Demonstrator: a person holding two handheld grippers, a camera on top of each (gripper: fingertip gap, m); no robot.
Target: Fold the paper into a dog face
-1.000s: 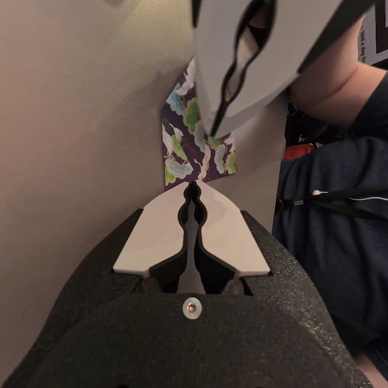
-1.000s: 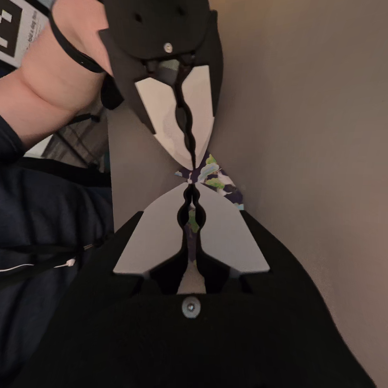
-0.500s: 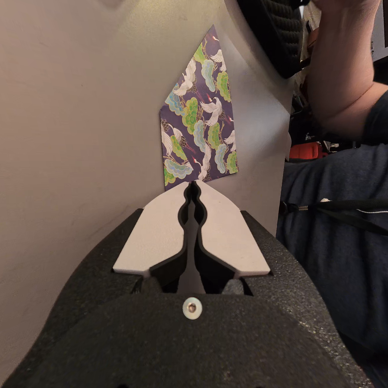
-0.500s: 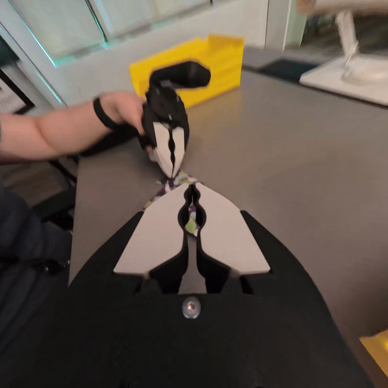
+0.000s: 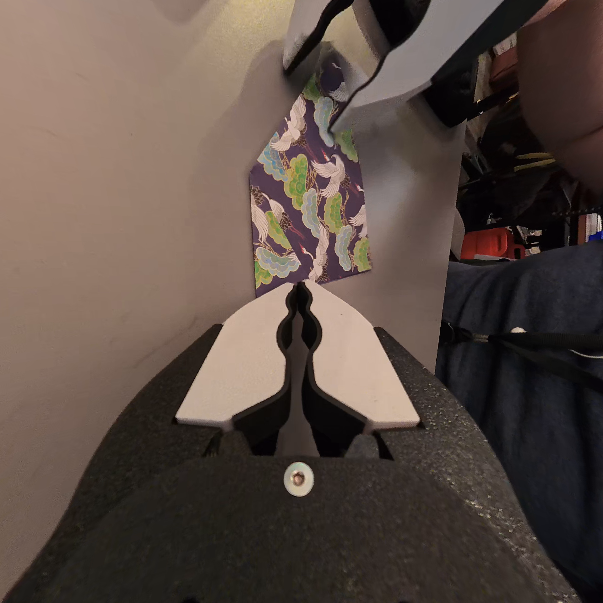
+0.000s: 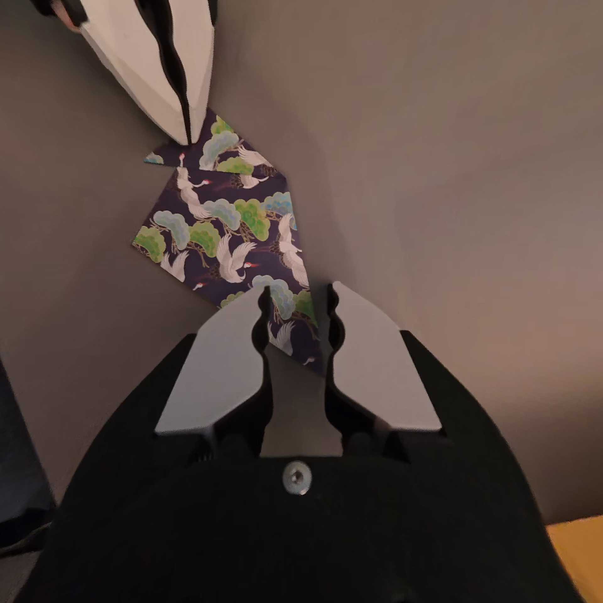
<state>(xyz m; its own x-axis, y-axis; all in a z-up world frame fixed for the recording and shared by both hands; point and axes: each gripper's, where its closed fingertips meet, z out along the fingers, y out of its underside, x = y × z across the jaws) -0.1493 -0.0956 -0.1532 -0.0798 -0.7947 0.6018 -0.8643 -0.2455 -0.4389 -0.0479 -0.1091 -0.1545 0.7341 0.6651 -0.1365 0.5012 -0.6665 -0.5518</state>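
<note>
The paper is dark purple with white cranes and green and blue trees, folded and lying flat on the grey table. My left gripper is shut, its tips resting on the paper's near edge. In the right wrist view the paper shows a small folded flap at its far end, where the left gripper touches it. My right gripper is open, its jaws low over the paper's near corner, holding nothing. It also shows in the left wrist view, above the paper's far end.
The table's edge runs close to the right of the paper, with a person's dark sleeve and a red object beyond it. A yellow thing sits at the bottom right of the right wrist view. The grippers' ends are close to 11 cm from one another.
The right gripper was shut at the paper, lifted away, then came back down and is now open over the paper's other end. The left gripper has stayed put.
</note>
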